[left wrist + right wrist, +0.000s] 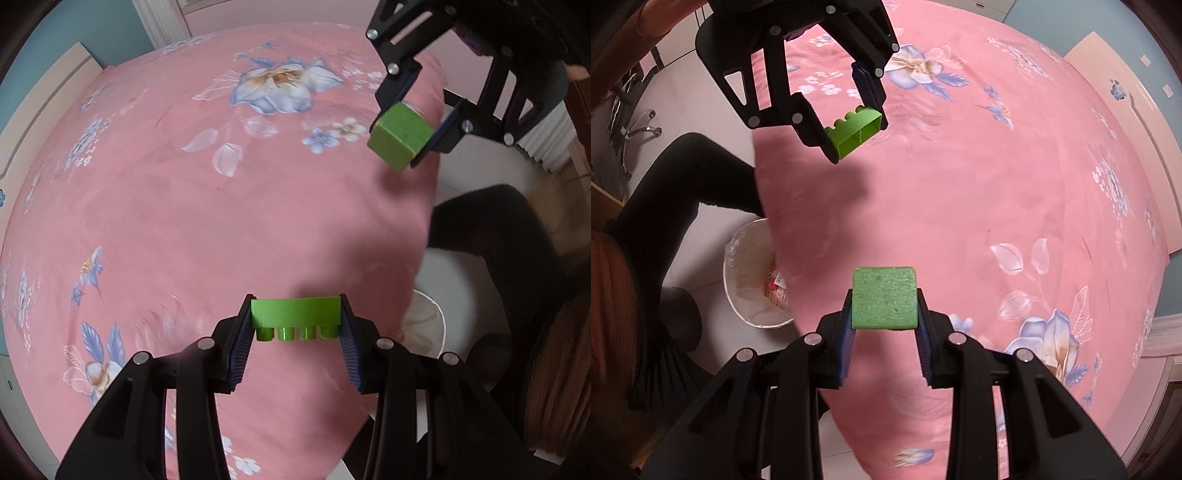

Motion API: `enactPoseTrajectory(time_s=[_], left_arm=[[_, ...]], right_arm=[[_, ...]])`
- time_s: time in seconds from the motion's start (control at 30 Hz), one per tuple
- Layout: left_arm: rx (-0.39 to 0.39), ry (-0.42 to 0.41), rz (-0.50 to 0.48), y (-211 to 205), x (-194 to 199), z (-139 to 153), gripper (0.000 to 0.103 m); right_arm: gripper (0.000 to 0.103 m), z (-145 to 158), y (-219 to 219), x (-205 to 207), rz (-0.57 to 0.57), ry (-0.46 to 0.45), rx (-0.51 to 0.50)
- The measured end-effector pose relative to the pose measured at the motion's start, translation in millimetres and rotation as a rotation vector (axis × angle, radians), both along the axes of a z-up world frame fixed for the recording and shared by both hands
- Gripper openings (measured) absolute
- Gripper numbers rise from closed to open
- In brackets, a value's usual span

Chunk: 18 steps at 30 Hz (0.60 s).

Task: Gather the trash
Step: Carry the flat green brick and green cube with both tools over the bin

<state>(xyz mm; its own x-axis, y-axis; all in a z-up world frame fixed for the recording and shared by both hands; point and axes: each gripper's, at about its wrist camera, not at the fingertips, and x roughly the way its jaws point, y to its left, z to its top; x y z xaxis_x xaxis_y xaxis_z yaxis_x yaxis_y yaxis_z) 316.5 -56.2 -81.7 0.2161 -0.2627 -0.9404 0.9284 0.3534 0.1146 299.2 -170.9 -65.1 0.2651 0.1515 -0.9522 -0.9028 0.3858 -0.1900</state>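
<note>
Left gripper [295, 317] clamps studded green brick [295, 314] by its 2 ends: rigid, light, slick plastic. Right gripper [884, 306] squeezes green foam cube [884, 299] on flat sides: soft, light. Both above pink bedspread [979, 206]; bin [738, 302] at 9 o'clock in right view.

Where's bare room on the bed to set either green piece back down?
Nearly all the pink bedspread lies bare, from the headboard to the edge by the bin. Crowded only at that edge: left claw holds the studded brick, right claw the foam cube.
</note>
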Motion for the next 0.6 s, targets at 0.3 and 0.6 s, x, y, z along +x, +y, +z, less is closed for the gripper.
enactPoseTrajectory(time_s=[0.3, 0.6], left_arm=[[0.008, 0.010, -0.027, 4.0, -37.8, -9.5, 0.045], [0.020, 0.023, -0.067, 7.3, -78.8, -25.6, 0.045]], right_arm=[[0.031, -6.8, 13.5, -45.1, 0.043, -0.004, -0.023], [0.031, -20.6, 30.8, -83.8, 0.094, -0.014, -0.042]])
